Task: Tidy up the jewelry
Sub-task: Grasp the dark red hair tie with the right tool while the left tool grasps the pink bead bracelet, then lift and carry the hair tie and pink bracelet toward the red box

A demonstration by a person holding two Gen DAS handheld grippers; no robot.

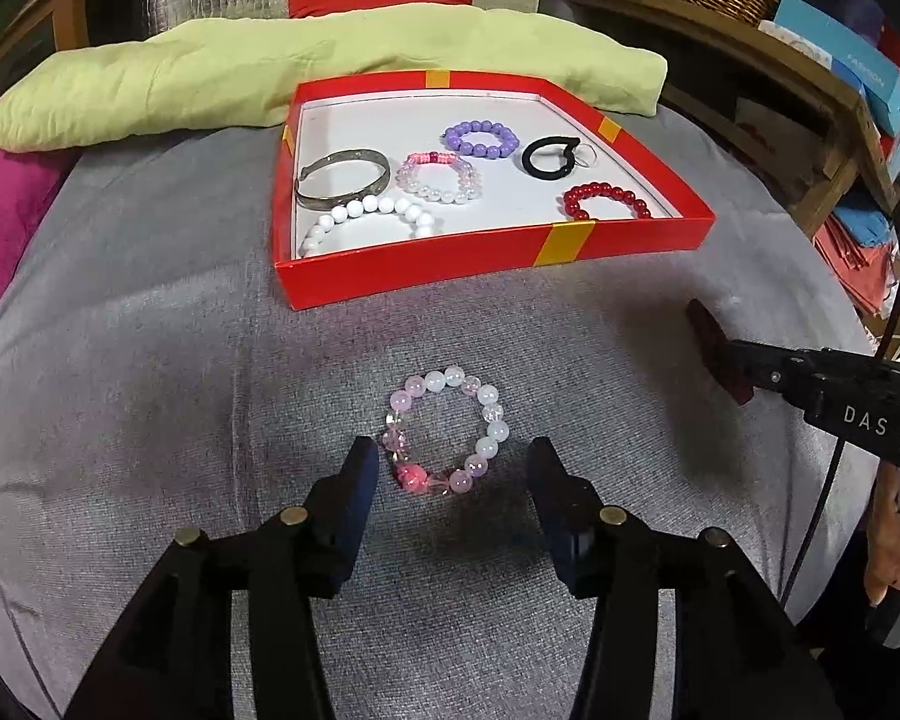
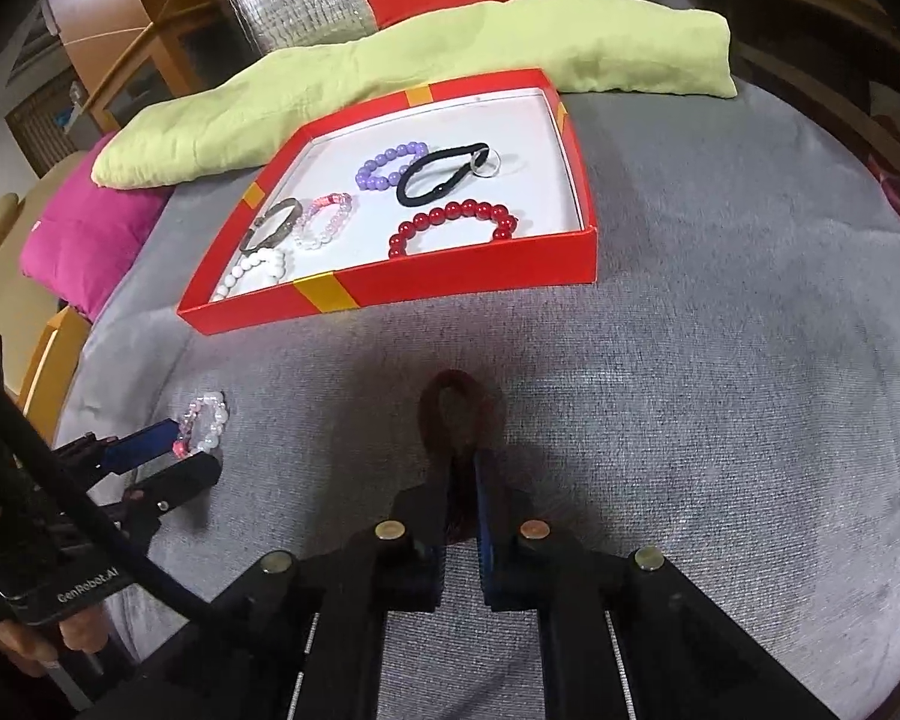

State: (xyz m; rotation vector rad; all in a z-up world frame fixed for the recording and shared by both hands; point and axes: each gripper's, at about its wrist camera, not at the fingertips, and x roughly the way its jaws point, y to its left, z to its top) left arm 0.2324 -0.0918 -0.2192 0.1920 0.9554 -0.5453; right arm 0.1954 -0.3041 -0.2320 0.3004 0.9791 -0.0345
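Jewelry is split between a red box [image 1: 492, 252] and the grey fabric surface [image 1: 150, 360] that carries it. The box sits toward the far edge of that surface, just in front of a green cushion [image 1: 270, 78]. On its white floor lie a metal bangle [image 1: 339, 180], a white bead bracelet [image 1: 366, 216], a pale pink bead bracelet [image 1: 438, 177], a purple bead bracelet [image 1: 480, 138], a black hair tie [image 1: 549, 155] touching a small metal ring [image 1: 588, 156], and a red bead bracelet [image 1: 606, 201] in the near right corner. A pink and white bead bracelet [image 1: 444, 432] lies flat on the fabric, well in front of the box near the near edge. The left gripper [image 1: 450, 468] stands with its jaws spread on either side of this bracelet; the left finger sits just beside the beads, the right finger apart from them. The right gripper [image 2: 465, 468], further right on the fabric, has its jaws pressed together, pinching a dark red hair tie [image 2: 456, 396], whose loop extends forward beyond the fingertips.
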